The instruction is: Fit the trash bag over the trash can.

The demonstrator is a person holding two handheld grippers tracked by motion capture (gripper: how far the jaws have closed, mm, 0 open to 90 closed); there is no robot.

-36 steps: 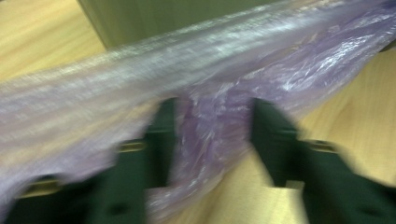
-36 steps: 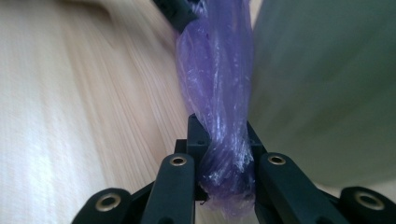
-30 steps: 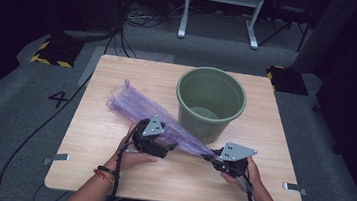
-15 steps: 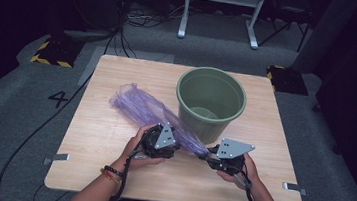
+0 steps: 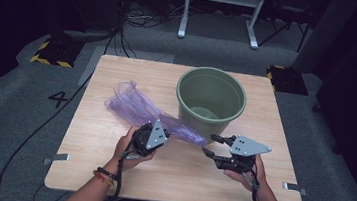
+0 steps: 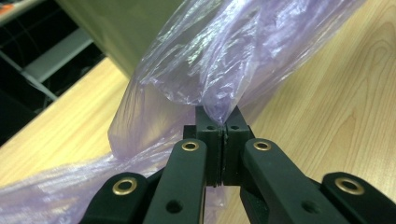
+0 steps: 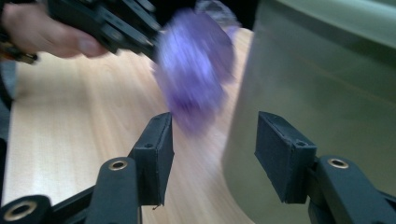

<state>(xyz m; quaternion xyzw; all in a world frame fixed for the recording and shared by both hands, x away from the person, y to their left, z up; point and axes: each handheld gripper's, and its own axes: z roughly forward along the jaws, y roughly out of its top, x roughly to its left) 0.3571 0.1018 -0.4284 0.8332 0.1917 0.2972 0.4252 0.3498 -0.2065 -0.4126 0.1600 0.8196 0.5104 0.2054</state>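
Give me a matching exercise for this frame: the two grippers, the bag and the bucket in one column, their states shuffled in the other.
Things:
1. left gripper
2. right gripper
3. purple plastic bag
4. green bucket

States:
A. upright, mouth open upward
B. jaws apart, nothing between them
C. jaws closed on plastic
D. stretched across the table, one part pinched

Pairs: 1-C, 2-B, 3-D, 4-A
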